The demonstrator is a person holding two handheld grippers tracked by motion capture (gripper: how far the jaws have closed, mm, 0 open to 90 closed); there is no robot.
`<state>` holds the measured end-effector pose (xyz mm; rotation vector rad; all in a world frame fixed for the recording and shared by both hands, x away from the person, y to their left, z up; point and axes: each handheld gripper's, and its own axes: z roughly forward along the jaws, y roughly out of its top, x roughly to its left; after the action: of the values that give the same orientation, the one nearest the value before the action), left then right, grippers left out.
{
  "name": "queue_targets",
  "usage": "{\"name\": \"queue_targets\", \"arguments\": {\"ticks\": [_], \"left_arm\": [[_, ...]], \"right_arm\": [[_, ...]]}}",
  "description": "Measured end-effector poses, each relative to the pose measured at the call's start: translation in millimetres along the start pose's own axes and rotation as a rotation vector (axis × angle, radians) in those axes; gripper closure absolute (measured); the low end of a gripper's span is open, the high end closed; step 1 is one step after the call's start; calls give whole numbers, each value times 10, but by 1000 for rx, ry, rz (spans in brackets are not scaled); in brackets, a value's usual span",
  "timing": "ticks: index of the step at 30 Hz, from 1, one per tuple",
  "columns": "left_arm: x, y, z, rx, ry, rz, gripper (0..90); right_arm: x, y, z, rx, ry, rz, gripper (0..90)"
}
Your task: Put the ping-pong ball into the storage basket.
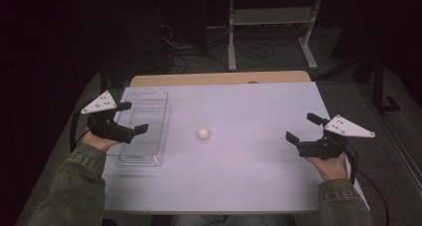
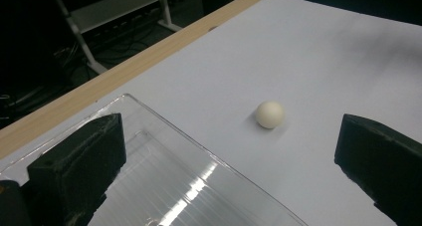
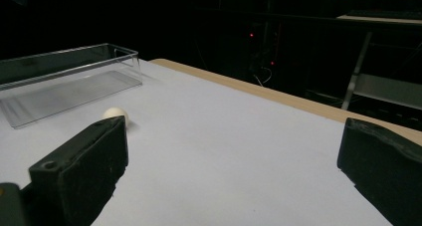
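White and small, the ball (image 1: pixel 203 133) lies alone on the pale table (image 1: pixel 249 176) in the high view, near the middle, with the clear plastic tray (image 1: pixel 149 102) off at its nine o'clock and well apart from it; the left gripper (image 1: pixel 136 117) hovers over the tray's near half with its jaws apart and nothing between them, while the right gripper (image 1: pixel 302 127) hangs out at the ball's three o'clock, also spread and empty. From the left gripper view the ball (image 2: pixel 270 114) sits at about one o'clock beyond the tray's rim (image 2: pixel 199 146), clear of both jaws, so this hand is the closer one and looks the natural choice to fetch it. In the right gripper view the ball (image 3: pixel 115 114) peeks over the left-hand jaw at ten o'clock, with the tray (image 3: pixel 69 81) behind it. To do the pickup well, I would bring the chosen claw down so the ball sits midway between the jaws, close slowly and squarely across its widest part, since a round, light thing will likely roll or squirt out if nudged from one side, then lift it over the tray wall rather than dragging it
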<state>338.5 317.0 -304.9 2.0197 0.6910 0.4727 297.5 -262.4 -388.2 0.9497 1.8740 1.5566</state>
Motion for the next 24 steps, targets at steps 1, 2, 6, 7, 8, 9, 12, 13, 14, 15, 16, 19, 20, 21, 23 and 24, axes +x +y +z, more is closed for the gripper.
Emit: {"name": "queue_targets", "arguments": {"ticks": [1,2,6,7,8,9,12,13,14,15,16,19,20,21,23,24], "left_arm": [[0,15,6,2,-4,5,0],[-3,30,18,1,-8,4,0],[-5,91,78,16,-17,21,0],[-2,105,92,28,-23,26,0],[1,117,108,33,-30,29,0],[-1,127,122,38,-33,28,0],[0,157,147,43,-38,34,0],[2,165,153,46,-40,33,0],[6,172,160,48,-40,33,0],[11,178,168,52,-40,36,0],[17,184,178,57,-40,42,0],[24,197,220,64,-46,40,0],[27,204,232,71,-47,44,0],[28,210,246,75,-46,45,0],[34,226,274,88,-50,52,0],[35,231,283,94,-49,53,0]], "right_arm": [[-5,1,-5,-5,-1,2,0],[-8,0,-5,-5,-2,3,0],[-4,1,-7,-4,-1,2,0],[-4,1,-7,-4,-1,2,0],[-4,2,-7,-5,-1,1,0],[-4,2,-7,-5,-1,1,0],[-7,0,-7,-4,0,2,0],[-7,0,-7,-4,0,3,0],[-8,0,-6,-3,0,2,0],[-8,1,-6,-3,1,2,0],[-8,1,-7,-2,0,2,0],[-4,2,-5,-1,1,3,0],[-2,2,-4,1,1,3,0],[-1,2,-4,1,1,2,0],[-1,1,-2,3,2,1,0],[-2,0,-1,4,2,2,0]]}}
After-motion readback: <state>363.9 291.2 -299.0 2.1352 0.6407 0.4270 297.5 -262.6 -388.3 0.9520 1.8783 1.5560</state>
